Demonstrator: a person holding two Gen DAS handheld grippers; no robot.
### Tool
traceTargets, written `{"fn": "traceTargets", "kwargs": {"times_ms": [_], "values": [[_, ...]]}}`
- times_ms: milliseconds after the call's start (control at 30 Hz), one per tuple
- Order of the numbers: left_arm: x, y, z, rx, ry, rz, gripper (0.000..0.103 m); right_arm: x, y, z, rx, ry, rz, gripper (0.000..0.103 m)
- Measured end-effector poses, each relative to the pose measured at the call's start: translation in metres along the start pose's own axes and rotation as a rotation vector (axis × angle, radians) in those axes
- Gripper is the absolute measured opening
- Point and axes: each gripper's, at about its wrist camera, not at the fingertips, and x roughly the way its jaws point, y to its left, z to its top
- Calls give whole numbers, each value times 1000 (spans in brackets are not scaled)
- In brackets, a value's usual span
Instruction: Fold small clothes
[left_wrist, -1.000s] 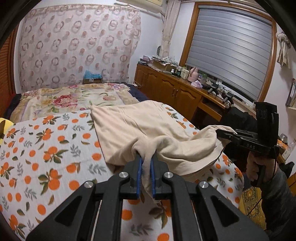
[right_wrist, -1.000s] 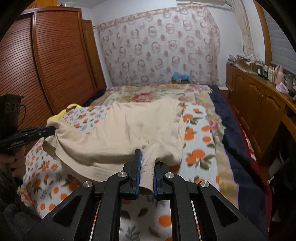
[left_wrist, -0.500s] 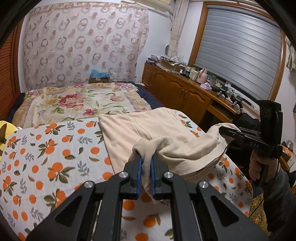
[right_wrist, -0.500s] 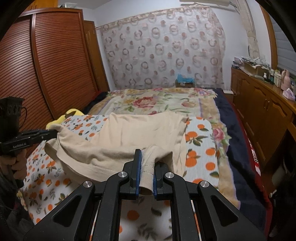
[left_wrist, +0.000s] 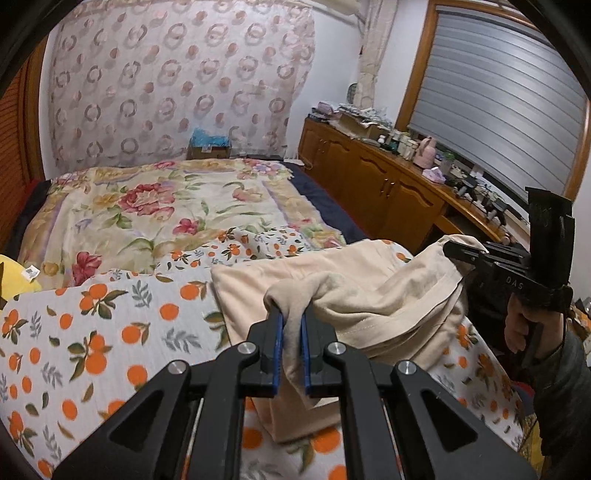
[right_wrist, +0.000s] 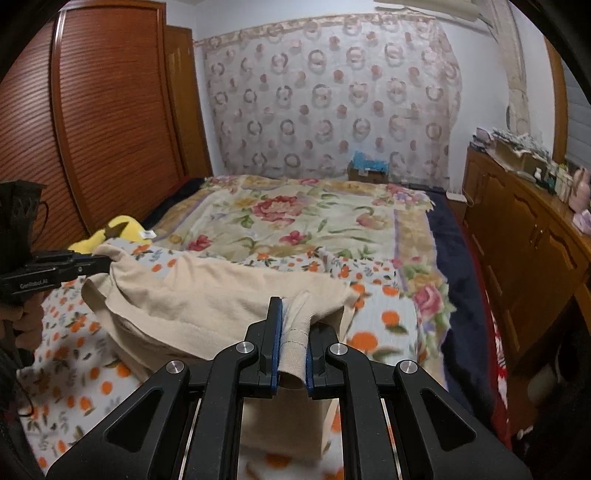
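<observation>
While both grippers pinch the same beige garment, the scene reads as follows.

Left gripper (left_wrist: 291, 334): its blue-lined fingers (left_wrist: 277, 350) are pressed together on a bunched corner of the cloth, which rises in a small hump above the tips and hangs down below them.

Right gripper (right_wrist: 293, 338): its fingers (right_wrist: 275, 343) are clamped on a hemmed corner with a line of stitching across it; a short flap of that corner droops under the tips.

Beige garment (left_wrist: 369, 288): it is lifted at the two gripped corners and sags between them, folded over on itself, while its far part lies flat on the orange-print sheet. In the right wrist view the cloth (right_wrist: 207, 295) stretches from the right gripper across to the left gripper's tips (right_wrist: 105, 262) at the left edge of the picture.

Right hand (left_wrist: 521, 328): seen from the left wrist view, it grasps the black handle of the right gripper (left_wrist: 452, 247), with a dark sleeve behind it.

Orange-print sheet (left_wrist: 92, 325): white with oranges and leaves, it covers the near part of the bed under the garment.

Floral blanket (left_wrist: 155, 206): it is spread over the far part of the bed, beyond the sheet.

Yellow soft item (right_wrist: 118, 229): it lies at the bed's left edge, beside the slatted wooden wardrobe (right_wrist: 92, 110).

Wooden cabinets (left_wrist: 376, 184): they run along the wall under the window, their top crowded with small items.
</observation>
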Motion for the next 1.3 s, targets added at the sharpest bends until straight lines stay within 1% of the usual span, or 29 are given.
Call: {"fn": "traceTargets", "kwargs": {"times_ms": [200,367,433,467,500,533,567,600,633,667,700,733,800,867,933,1033,1167,1300], "values": [[22,15,8,-21,23,22,5,36,-10,15,-9,22,1,7],[33,26,9,-41,43,6,6,60,-16,16,0,59,-4,7],[33,27,7,-37,52,4,9,66,-17,17,-2,73,-9,8],[31,27,7,-29,45,11,13,67,-18,17,-4,73,-8,9],[28,27,6,-25,35,22,21,67,-18,17,-4,70,-9,10],[25,29,6,-25,24,27,26,68,-16,19,-6,67,-11,13],[21,30,7,-25,12,24,36,68,-17,21,-10,63,-19,19],[17,30,7,-25,3,17,42,68,-17,23,-14,60,-31,21],[14,32,7,-24,-1,9,43,66,-17,24,-14,56,-34,24],[12,32,6,-20,3,1,47,64,-18,26,-15,51,-35,30],[11,33,4,-13,10,-1,52,60,-17,27,-20,43,-41,33],[10,33,1,-4,17,2,54,55,-17,27,-28,30,-53,38],[11,34,-5,4,32,25,54,45,-18,26,-38,15,-65,42],[15,35,-12,-3,60,22,54,39,-19,23,-41,15,-71,46],[21,35,-18,1,90,12,54,35,-21,17,-42,31,-79,47],[30,32,-25,12,119,28,54,33,-26,4,-43,68,-62,47],[45,32,-23,10,155,15,54,42,-29,-8,-51,124,-41,47],[61,29,-17,48,180,34,54,61,-35,-10,-47,167,-15,47]]}}
